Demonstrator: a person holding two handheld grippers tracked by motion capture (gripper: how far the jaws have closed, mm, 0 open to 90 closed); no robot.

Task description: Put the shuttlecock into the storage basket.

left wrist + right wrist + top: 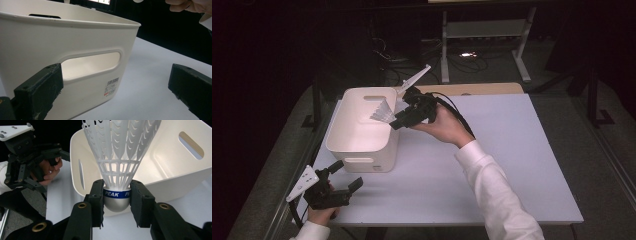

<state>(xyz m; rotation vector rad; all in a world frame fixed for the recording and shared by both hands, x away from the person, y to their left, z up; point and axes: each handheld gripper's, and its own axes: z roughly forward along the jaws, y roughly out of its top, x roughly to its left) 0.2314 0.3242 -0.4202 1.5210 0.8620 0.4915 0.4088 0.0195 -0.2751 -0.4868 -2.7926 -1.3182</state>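
A white plastic shuttlecock (pixel 117 157) with a silver cap and a blue band is clamped by its cap between the jaws of my right gripper (pixel 117 203). In the high view the right gripper (pixel 398 120) holds the shuttlecock (pixel 382 111) over the right side of the white bin (pixel 362 145), skirt pointing into it. My left gripper (pixel 346 174) rests near the table's front left corner, jaws wide apart with nothing between them. It faces the bin's near wall and handle slot (pixel 91 63).
The white table top (pixel 492 165) stretches to the right of the bin. A wooden board (pixel 482 89) lies at the table's far edge. Beyond it stand a white frame (pixel 484 30) and cables on a dark floor.
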